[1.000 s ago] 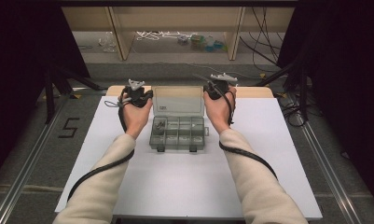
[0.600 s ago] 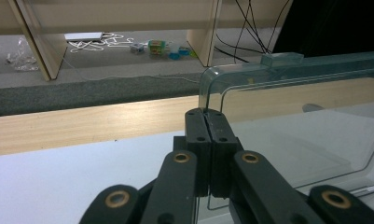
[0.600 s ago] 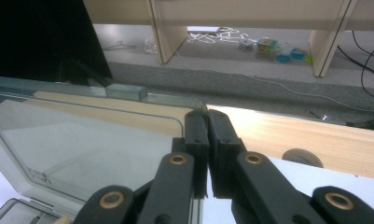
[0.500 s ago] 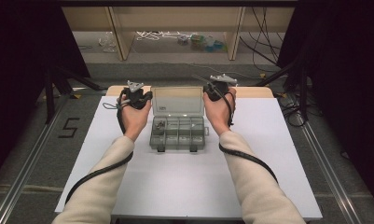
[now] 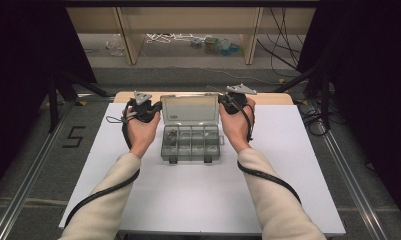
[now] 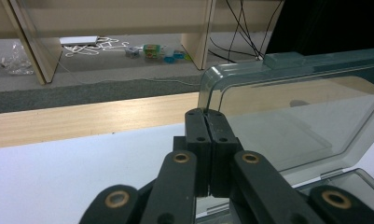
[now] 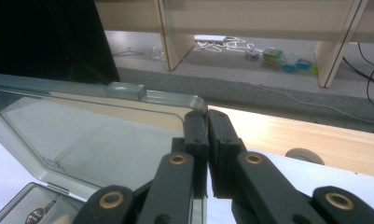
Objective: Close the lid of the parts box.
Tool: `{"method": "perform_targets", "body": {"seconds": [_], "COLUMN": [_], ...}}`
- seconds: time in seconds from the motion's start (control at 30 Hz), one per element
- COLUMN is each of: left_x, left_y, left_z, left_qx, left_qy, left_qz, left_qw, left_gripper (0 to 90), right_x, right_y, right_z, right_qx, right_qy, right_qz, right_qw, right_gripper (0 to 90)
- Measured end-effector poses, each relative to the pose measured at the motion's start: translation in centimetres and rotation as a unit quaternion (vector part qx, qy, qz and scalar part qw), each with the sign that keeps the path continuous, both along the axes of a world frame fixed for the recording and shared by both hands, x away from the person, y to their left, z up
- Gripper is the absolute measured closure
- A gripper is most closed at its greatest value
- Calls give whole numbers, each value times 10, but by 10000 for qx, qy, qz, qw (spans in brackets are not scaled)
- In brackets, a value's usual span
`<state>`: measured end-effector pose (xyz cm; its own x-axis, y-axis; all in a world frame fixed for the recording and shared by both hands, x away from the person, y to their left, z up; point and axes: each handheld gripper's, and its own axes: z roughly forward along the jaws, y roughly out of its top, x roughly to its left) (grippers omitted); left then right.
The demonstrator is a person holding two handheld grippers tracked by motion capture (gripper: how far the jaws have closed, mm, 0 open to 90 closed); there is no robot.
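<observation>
A clear plastic compartment box (image 5: 190, 142) lies mid-table with its lid (image 5: 189, 108) standing open at the back. Small metal parts lie in its left compartment. My left gripper (image 5: 147, 106) sits at the lid's left edge. In the left gripper view, that gripper (image 6: 206, 114) has its jaws pressed together, in line with the lid's (image 6: 292, 116) corner. My right gripper (image 5: 231, 100) sits at the lid's right edge. From its own camera, the right gripper (image 7: 207, 116) shows its jaws nearly touching, just below the lid's (image 7: 96, 135) corner. I cannot tell whether either one touches the lid.
The box rests on a white sheet (image 5: 198, 200) over a wooden table whose back edge (image 5: 273, 97) shows bare. Beyond the table are a grey floor, wooden shelf legs (image 5: 126, 35), loose cables and small coloured items (image 5: 218, 45). A small round object (image 7: 304, 155) lies at the sheet's back edge.
</observation>
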<state>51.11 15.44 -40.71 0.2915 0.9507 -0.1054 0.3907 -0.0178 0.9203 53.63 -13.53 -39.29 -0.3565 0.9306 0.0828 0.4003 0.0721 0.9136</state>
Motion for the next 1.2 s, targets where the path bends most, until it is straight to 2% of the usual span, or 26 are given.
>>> {"method": "perform_targets", "body": {"seconds": [0.3, 0.37, 0.47, 0.5, 0.7, 0.93, 1.0, 1.2], "left_x": [-5, -5, -6, -6, -9, -14, -15, -16], "left_y": [1, 1, 1, 1, 2, 1, 2, 4], "left_z": [-3, -3, -4, -4, -6, -8, -9, -6], "left_qx": [101, 91, 98, 95, 41, 103, 135, 92], "left_qy": [-151, -167, -193, -201, -257, -357, -384, -541], "left_qz": [-65, -52, -53, -56, -57, -75, -93, -174], "left_qw": [9998, 9998, 9998, 9997, 9996, 9993, 9991, 9983], "left_gripper": [892, 892, 892, 892, 892, 891, 889, 823], "right_x": [-7, -9, -11, -11, -16, -22, -23, -24], "right_y": [0, 0, 0, 0, 0, -1, 0, -1], "right_z": [-2, -2, -2, -3, -5, -5, -6, -6], "right_qx": [43, -46, -8, -85, -35, -81, -87, -84], "right_qy": [-96, -133, -147, -171, -279, -256, -336, -313], "right_qz": [39, 18, 28, 24, 55, 97, 99, 94], "right_qw": [9999, 9999, 9999, 9998, 9996, 9996, 9993, 9994], "right_gripper": [879, 879, 879, 878, 877, 878, 877, 879]}}
